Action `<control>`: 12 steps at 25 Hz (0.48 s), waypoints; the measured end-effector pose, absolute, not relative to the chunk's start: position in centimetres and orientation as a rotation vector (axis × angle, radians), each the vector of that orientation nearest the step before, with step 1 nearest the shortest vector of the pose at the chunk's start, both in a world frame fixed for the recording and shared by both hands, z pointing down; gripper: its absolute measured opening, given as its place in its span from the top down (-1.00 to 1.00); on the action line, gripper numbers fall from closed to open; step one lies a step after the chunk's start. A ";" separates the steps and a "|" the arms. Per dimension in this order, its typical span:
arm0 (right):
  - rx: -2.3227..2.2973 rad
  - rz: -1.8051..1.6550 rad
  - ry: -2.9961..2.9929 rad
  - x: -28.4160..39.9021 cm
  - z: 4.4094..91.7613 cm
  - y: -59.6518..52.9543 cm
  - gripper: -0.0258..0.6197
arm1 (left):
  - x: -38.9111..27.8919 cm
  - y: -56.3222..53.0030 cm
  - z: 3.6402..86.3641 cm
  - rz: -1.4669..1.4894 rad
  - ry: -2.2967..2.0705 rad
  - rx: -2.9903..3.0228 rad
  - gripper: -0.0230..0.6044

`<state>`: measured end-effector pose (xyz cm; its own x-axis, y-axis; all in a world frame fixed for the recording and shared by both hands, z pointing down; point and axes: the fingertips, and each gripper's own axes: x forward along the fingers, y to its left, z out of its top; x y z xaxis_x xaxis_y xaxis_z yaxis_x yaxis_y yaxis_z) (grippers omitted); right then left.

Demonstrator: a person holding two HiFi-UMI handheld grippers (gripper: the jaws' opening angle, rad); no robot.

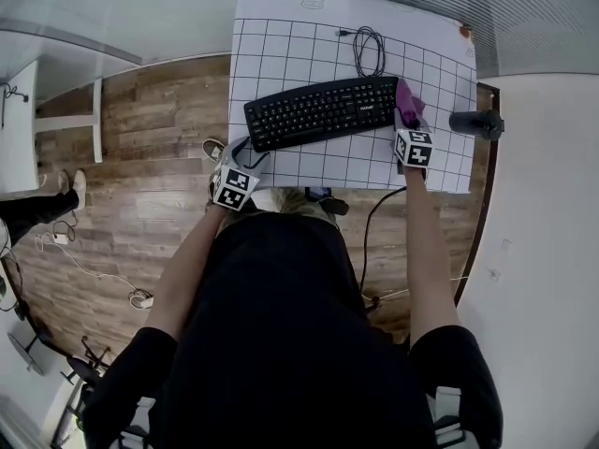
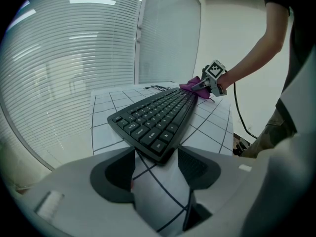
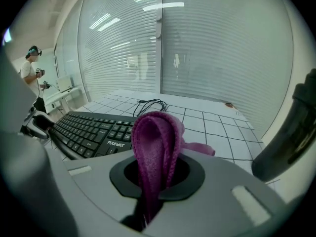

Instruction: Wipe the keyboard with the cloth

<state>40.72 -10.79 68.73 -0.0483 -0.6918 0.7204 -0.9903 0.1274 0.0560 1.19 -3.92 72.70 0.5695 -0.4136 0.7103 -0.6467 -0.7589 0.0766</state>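
A black keyboard (image 1: 318, 110) lies slanted on a white gridded mat (image 1: 281, 40). My right gripper (image 1: 405, 118) stands at the keyboard's right end, shut on a purple cloth (image 1: 407, 96). In the right gripper view the cloth (image 3: 154, 144) rises folded out of the gripper (image 3: 157, 177), beside the keyboard (image 3: 94, 130). My left gripper (image 1: 245, 152) is at the keyboard's near left corner. In the left gripper view the gripper (image 2: 157, 174) is open, and the keyboard (image 2: 158, 117) corner reaches just between its fingers (image 2: 116, 174). The same view shows the cloth (image 2: 193, 88) far off.
A coiled black cable (image 1: 368, 50) lies on the mat behind the keyboard. A dark cylindrical object (image 1: 477, 123) sits just off the mat's right edge, on a white surface. Wooden floor (image 1: 159, 110) lies left of the mat. A person (image 3: 32, 65) stands far off.
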 end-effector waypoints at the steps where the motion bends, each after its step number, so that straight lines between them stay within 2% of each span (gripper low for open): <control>1: 1.623 0.640 -1.805 40.5 68.9 -10.8 0.77 | 1.2 -3.9 72.6 0.995 -0.868 2.478 0.13; 12: 1.607 0.646 -1.826 39.0 69.4 -10.9 0.75 | 1.2 -4.0 72.4 0.998 -0.874 2.484 0.13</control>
